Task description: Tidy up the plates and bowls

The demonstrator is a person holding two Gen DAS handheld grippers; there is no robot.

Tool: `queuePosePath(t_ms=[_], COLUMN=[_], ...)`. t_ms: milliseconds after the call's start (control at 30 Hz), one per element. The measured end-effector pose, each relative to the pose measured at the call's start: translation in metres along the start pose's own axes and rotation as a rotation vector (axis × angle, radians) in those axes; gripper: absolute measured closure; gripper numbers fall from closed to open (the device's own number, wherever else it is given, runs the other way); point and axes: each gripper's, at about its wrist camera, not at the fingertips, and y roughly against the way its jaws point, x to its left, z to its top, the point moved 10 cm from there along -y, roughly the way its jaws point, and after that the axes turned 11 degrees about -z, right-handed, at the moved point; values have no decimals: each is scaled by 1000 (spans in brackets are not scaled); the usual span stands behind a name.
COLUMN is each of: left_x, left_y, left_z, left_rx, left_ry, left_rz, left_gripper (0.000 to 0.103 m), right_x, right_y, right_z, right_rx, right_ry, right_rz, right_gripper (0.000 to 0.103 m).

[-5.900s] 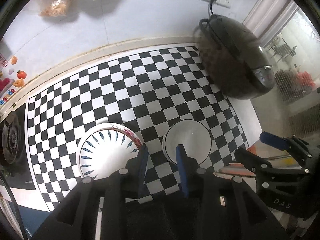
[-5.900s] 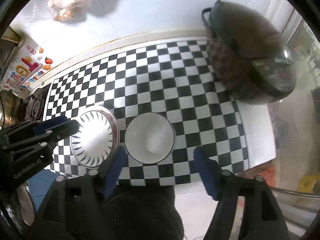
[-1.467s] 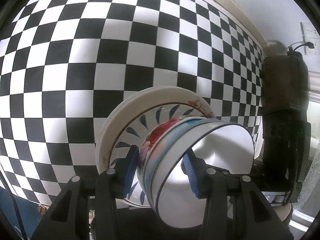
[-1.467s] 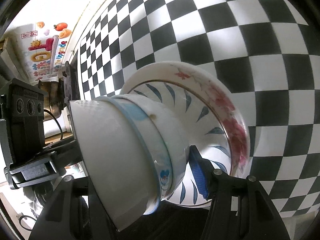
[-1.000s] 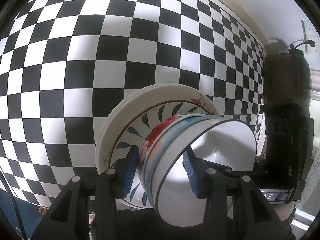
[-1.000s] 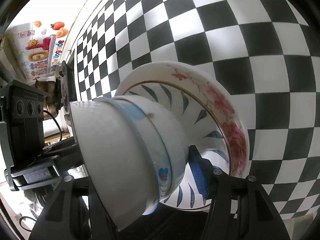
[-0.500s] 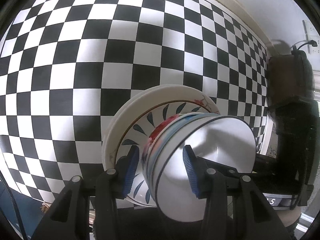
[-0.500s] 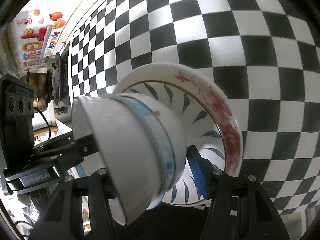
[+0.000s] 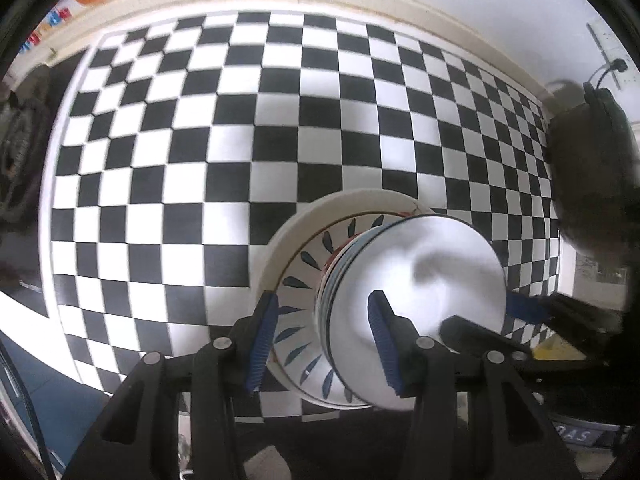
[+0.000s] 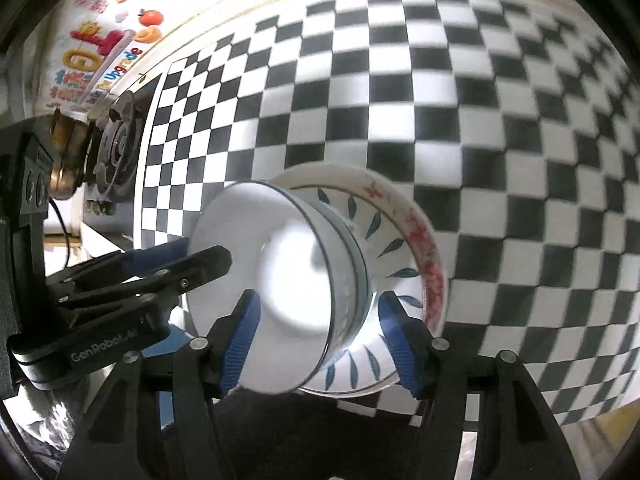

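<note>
A white bowl (image 9: 424,280) with a blue band sits on a plate (image 9: 296,268) painted with blue leaves and red flowers, on the checkered counter. My left gripper (image 9: 320,336) straddles the bowl's left rim, one finger inside the bowl and one outside over the plate, the jaws apart. In the right wrist view the bowl (image 10: 280,280) and plate (image 10: 404,240) show again; my right gripper (image 10: 320,340) spans the bowl's wall from the other side, its jaws wide. The left gripper's body (image 10: 120,292) reaches in from the left there.
A dark rice cooker (image 9: 592,184) stands at the right end of the checkered counter (image 9: 200,160). A gas stove burner (image 10: 116,148) lies at the left end. The wall with fruit stickers (image 10: 100,52) runs along the back. The counter's front edge is just below the plate.
Both grippers have pulled back and up, so the bowl and plate look smaller and more of the counter shows. The bowl now looks level on the plate, and both jaws have widened.
</note>
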Motion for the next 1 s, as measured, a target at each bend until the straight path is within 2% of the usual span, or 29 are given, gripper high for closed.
queuePosePath(t_ms=[67, 133, 233, 300, 433, 500, 733, 1000], left_x=[-1, -1, -1, -3, -7, -11, -27, -53], left_y=[8, 21, 42, 56, 86, 96, 141, 179], left_z=[-1, -1, 0, 0, -2, -3, -16, -45], left_rx=[-30, -86, -179, -237, -339, -369, -478, -558], left_ry=[-19, -42, -67, -85, -100, -108, -158, -195], left_rz=[17, 55, 116, 136, 157, 172, 190, 186], left_gripper=[58, 48, 33, 13, 12, 12, 11, 11], right_x=[1, 1, -1, -2, 0, -1, -2, 8], right_y=[13, 28, 47, 60, 85, 99, 157, 223], right_z=[-1, -1, -6, -10, -17, -22, -41, -68], right_rx=[-29, -69, -111, -155, -254, -301, -475, -641], right_ry=[11, 22, 30, 34, 24, 11, -83, -88], right_rz=[-28, -58, -104, -148, -223, -248, -292, -368], right_gripper=[33, 22, 19, 18, 7, 5, 2, 1])
